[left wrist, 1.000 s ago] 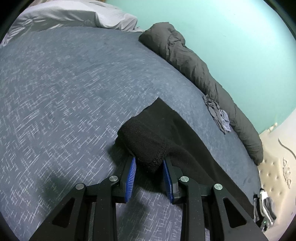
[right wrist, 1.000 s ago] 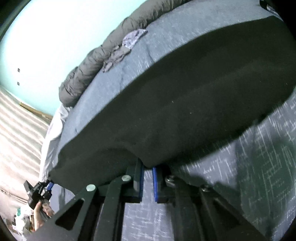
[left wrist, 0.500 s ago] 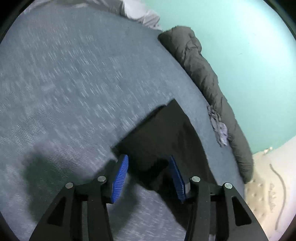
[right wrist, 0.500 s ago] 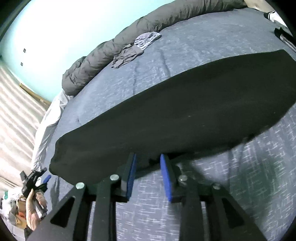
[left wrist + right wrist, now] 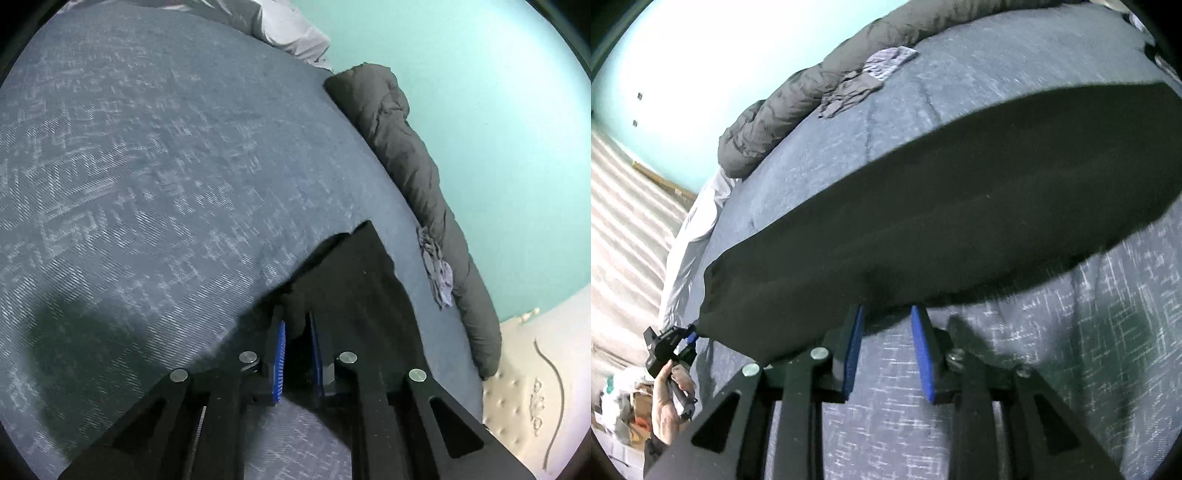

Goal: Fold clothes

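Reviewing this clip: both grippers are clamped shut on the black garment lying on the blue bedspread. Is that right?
Not quite. Only the left gripper is shut on the black garment. The right wrist view shows the right gripper with its jaws apart at the garment's near edge, gripping nothing. The garment does lie on the blue bedspread.

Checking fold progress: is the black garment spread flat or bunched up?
Spread flat: the black fleece garment lies as one long smooth panel on the blue-grey patterned bedspread.

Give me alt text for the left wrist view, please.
The left gripper pinches a corner of a black garment lying on a blue-grey patterned bedspread. A rolled dark grey duvet runs along the teal wall behind.
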The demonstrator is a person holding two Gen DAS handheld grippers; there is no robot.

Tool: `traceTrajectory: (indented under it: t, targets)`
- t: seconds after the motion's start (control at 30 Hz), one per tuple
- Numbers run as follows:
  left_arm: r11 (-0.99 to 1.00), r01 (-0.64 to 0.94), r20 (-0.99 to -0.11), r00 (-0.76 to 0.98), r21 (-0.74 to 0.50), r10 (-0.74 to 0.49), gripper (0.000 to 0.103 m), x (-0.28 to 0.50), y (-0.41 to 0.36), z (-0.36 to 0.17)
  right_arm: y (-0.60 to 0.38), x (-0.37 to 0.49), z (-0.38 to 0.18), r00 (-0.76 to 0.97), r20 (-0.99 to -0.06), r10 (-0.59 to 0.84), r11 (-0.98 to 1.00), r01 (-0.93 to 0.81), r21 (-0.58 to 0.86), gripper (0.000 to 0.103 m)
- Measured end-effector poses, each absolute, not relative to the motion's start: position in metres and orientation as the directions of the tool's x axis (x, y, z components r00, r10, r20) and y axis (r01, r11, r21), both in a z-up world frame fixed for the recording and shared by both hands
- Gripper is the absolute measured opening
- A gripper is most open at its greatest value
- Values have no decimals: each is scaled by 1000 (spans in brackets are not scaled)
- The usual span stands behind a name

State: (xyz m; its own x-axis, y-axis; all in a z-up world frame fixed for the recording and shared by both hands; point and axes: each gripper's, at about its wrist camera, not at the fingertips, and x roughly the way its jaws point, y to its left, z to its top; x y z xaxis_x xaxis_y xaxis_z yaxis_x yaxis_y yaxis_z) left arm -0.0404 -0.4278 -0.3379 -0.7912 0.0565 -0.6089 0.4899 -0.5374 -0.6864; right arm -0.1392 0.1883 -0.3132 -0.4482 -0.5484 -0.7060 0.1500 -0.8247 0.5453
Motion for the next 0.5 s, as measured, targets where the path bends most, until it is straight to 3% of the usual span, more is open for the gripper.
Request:
traceTrajectory:
  t: [0.27, 0.4, 0.5]
  targets:
    - [-576, 473, -587, -809, -666, 14, 11, -42, -424, -323, 80, -148, -278, -368, -664, -651, -758, 362, 543, 28]
    - [-569, 484, -597, -802, -665, 16, 11, -43, -424, -327, 7, -154, -295, -277, -705, -653, -740, 432, 515, 28]
    - [-575, 483, -601, -799, -661, 20, 11, -42, -425, -328, -32, -149, -319, -275, -768, -578, -782, 455, 426, 28]
